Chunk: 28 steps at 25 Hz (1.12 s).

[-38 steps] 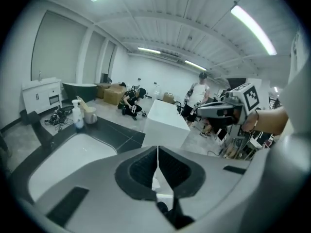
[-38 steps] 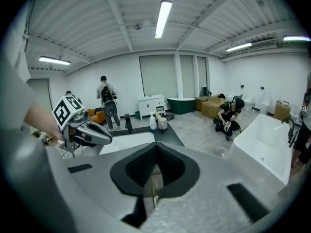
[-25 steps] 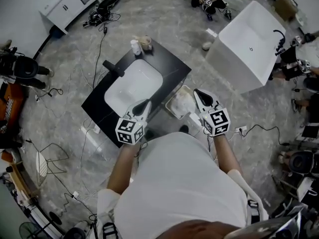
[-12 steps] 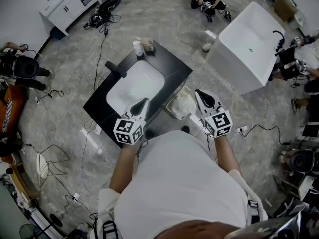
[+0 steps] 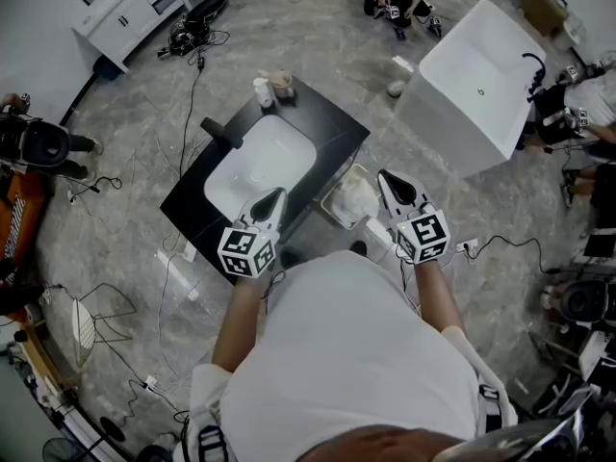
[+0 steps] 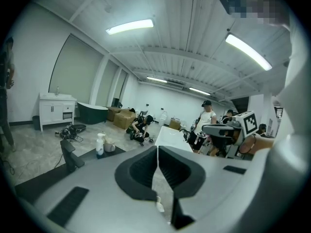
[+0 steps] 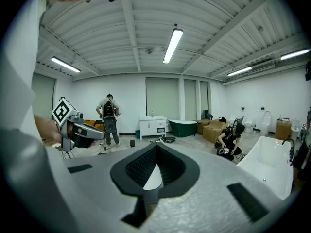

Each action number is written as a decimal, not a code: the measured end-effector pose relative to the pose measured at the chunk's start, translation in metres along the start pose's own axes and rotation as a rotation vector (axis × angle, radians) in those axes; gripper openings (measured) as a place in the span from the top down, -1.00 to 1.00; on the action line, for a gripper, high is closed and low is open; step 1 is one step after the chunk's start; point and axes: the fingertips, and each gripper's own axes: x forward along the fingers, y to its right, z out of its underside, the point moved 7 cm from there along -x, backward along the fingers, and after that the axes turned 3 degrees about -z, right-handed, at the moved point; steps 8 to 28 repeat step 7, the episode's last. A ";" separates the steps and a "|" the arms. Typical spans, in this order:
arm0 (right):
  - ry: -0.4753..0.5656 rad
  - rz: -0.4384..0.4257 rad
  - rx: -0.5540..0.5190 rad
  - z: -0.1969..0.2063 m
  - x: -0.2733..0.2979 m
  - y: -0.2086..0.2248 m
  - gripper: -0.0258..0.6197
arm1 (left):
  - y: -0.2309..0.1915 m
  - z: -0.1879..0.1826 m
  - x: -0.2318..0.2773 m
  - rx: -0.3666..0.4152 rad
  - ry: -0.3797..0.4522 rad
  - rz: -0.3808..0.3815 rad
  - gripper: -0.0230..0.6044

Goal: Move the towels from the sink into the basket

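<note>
Beside sink (image 5: 260, 166), basket (image 5: 330, 210), bathtub (image 5: 476, 75) beyond

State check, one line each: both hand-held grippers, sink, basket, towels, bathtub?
Left hand-held gripper: shut, empty.
Right hand-held gripper: shut, empty.
White sink basin in the black counter: empty, no towels.
Pale rectangular basket: holds towels.
White towels: piled in the basket.
White freestanding bathtub: empty.

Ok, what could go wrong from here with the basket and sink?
The basket sits beside the counter, right by the right gripper; a careless swing could tip it. Floor cables lie close beside the person, a trip hazard. The bottle by the sink could get knocked over.
</note>
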 end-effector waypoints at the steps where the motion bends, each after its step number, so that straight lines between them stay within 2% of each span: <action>1: -0.002 0.001 0.001 0.001 -0.001 0.000 0.92 | 0.000 0.001 0.000 -0.002 -0.002 0.001 0.87; 28: -0.010 0.005 -0.001 0.003 0.002 -0.003 0.92 | -0.005 0.004 -0.001 -0.018 -0.007 0.001 0.88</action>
